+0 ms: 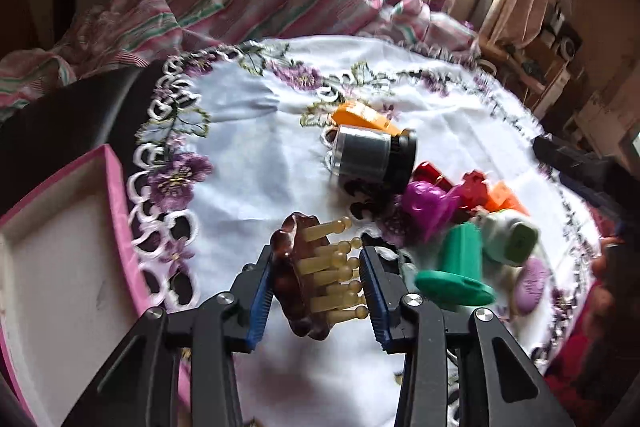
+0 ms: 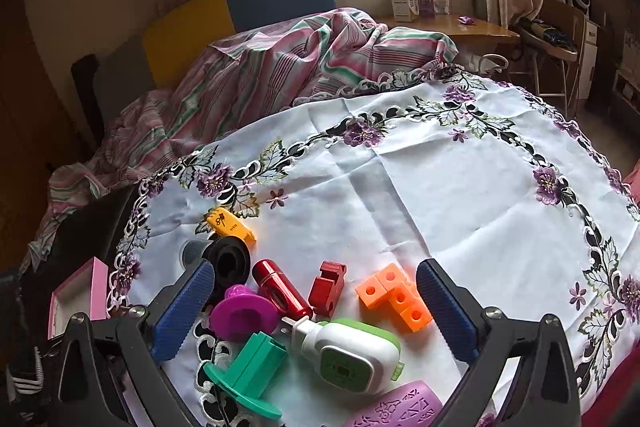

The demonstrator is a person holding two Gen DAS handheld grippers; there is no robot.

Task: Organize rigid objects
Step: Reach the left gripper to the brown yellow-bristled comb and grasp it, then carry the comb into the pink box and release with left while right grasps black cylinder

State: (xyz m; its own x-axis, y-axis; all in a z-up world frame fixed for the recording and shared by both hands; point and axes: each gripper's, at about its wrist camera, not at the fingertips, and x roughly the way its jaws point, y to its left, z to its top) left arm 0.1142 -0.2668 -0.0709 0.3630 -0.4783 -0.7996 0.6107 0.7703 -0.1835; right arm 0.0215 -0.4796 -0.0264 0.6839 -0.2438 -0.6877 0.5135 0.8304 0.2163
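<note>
- Pink box [image 1: 60, 239]: open, white inside, set at the near left edge of the table, partly on the embroidered cloth [image 1: 248, 155].
- Left gripper [image 1: 320, 259]: jaws clenched on the brown massage brush [image 1: 308, 267], one blue pad against its back, the other against its pale bristle tips; the brush is held on edge above the cloth, just right of the box.
- Orange clip [image 2: 230, 223]: flat on the cloth, far side of the pile.
- Black-and-grey cylinder [image 1: 372, 157]: on its side, just near the clip.
- Purple funnel-shaped piece [image 2: 244, 315]: beside the cylinder, touching the red tube [image 2: 282, 291].
- Green flanged piece [image 2: 244, 375]: at the near edge of the pile, flange toward the camera.
- Red bracket [image 2: 328, 287]: upright, right of the tube.
- White-and-green plug-in device [image 2: 348, 355]: on its side, prongs toward the tube.
- Orange cube block [image 2: 396, 299]: right end of the pile.
- Lilac patterned oval [image 2: 396, 411]: nearest item, partly cut off by the frame.
- Right gripper [image 2: 316, 291]: jaws released and spread wide, hovering over the pile with nothing gripped.
- Striped sheet [image 2: 280, 67]: heaped at the far side, beyond the cloth.
</note>
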